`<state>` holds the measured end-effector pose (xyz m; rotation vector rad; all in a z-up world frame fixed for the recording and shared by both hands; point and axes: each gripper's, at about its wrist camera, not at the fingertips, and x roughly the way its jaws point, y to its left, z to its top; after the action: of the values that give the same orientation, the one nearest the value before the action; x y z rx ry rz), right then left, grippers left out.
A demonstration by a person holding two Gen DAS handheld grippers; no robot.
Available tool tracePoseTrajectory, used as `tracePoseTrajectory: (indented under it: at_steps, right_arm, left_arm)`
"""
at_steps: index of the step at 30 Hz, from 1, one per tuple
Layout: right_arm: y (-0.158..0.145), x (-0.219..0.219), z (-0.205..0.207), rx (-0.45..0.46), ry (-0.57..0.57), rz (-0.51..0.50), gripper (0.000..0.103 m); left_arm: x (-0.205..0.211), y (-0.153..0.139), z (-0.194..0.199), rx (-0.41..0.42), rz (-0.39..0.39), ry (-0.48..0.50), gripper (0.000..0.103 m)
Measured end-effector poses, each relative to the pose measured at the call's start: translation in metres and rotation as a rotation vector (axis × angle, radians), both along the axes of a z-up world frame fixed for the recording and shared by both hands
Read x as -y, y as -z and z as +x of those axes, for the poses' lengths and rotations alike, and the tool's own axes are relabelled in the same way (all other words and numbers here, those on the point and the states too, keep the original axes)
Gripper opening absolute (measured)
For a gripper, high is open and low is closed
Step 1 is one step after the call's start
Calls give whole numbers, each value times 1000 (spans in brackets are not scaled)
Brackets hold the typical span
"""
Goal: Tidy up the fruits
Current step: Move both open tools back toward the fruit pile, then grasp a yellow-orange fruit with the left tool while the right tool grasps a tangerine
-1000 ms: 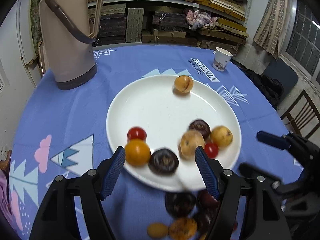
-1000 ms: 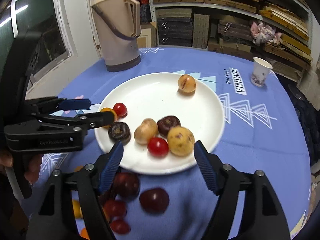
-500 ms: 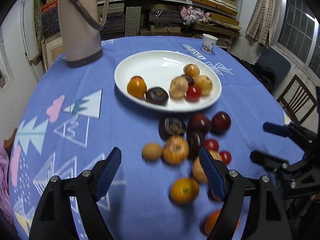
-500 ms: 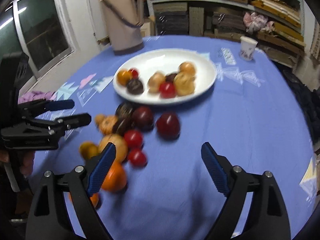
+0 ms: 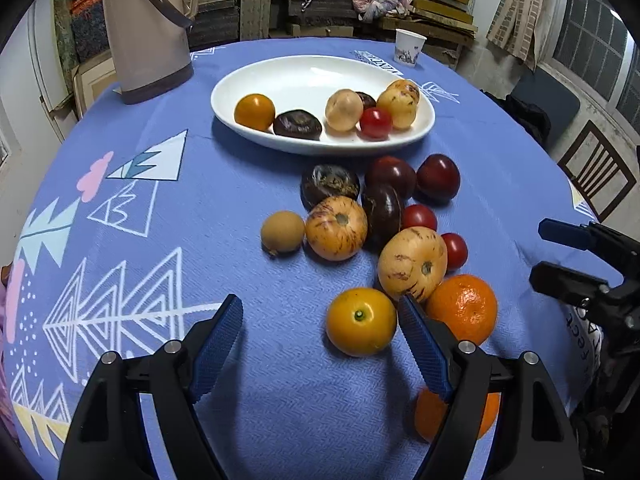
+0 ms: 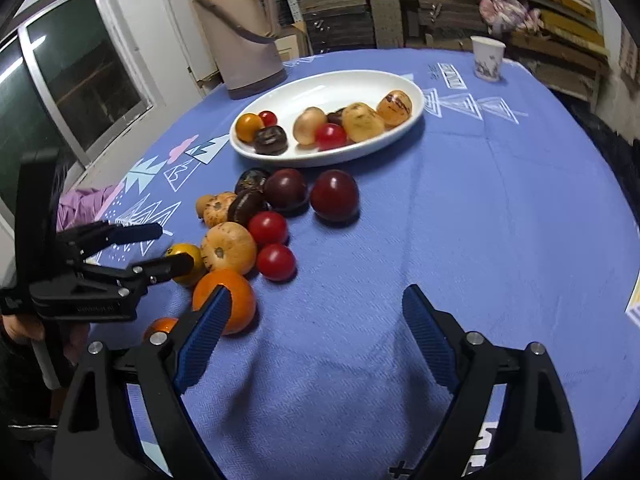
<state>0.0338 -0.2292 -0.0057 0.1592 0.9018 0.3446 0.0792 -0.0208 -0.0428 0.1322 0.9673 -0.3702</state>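
A white plate (image 5: 304,70) (image 6: 344,84) on the blue tablecloth holds several fruits: an orange-yellow one (image 5: 254,111), a dark one (image 5: 297,124), tan ones and a red tomato (image 5: 375,122). Several loose fruits lie in front of it: dark plums (image 5: 438,178), speckled tan fruits (image 5: 336,227), tomatoes, a yellow fruit (image 5: 361,321) and an orange (image 5: 462,308) (image 6: 225,300). My left gripper (image 5: 320,324) is open and empty, the yellow fruit beside its right finger. My right gripper (image 6: 316,316) is open and empty over bare cloth, right of the pile.
A beige thermos jug (image 5: 146,28) (image 6: 240,28) stands behind the plate on the left. A paper cup (image 5: 408,46) (image 6: 487,58) stands at the far right. Shelves with stacked boards lie behind the table. A chair (image 5: 596,168) stands at the right.
Both grippers have pulled back from the plate toward the near table edge. The loose fruit pile now lies ahead of them. Both stayed open and empty.
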Motion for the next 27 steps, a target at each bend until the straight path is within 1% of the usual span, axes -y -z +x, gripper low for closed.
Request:
tracePoseTrajectory:
  at_steps: [4, 7, 10, 12, 16, 18, 19, 21, 25, 27]
  right_arm:
    - [0, -4, -2, 10, -18, -16, 85]
    - [1, -6, -3, 7, -28, -18, 85]
    - [1, -9, -4, 5, -39, -16, 85]
    - [1, -12, -4, 4, -47, -15, 85]
    - [1, -26, -7, 3, -92, -24, 85]
    - [2, -32, -8, -2, -111, -27, 85]
    - [4, -35, -9, -7, -119, -28, 85]
    - [6, -39, -9, -16, -126, -29, 85]
    - [8, -44, -9, -26, -137, -29, 85]
    - [8, -45, -10, -25, -138, -28, 85]
  left_arm:
    - [4, 7, 2, -16, -3, 8, 78]
    - [6, 14, 3, -52, 5, 12, 68]
    - [8, 14, 2, -46, 5, 16, 64]
    - [7, 14, 3, -45, -8, 17, 62]
    - [6, 13, 3, -39, -25, 28, 51]
    - [7, 12, 3, -33, -29, 27, 51]
    - [7, 13, 3, -30, -36, 28, 49]
    - [7, 13, 4, -20, -50, 40, 38]
    - [11, 13, 0, 12, -33, 54, 37]
    - [8, 12, -1, -6, -45, 52, 37]
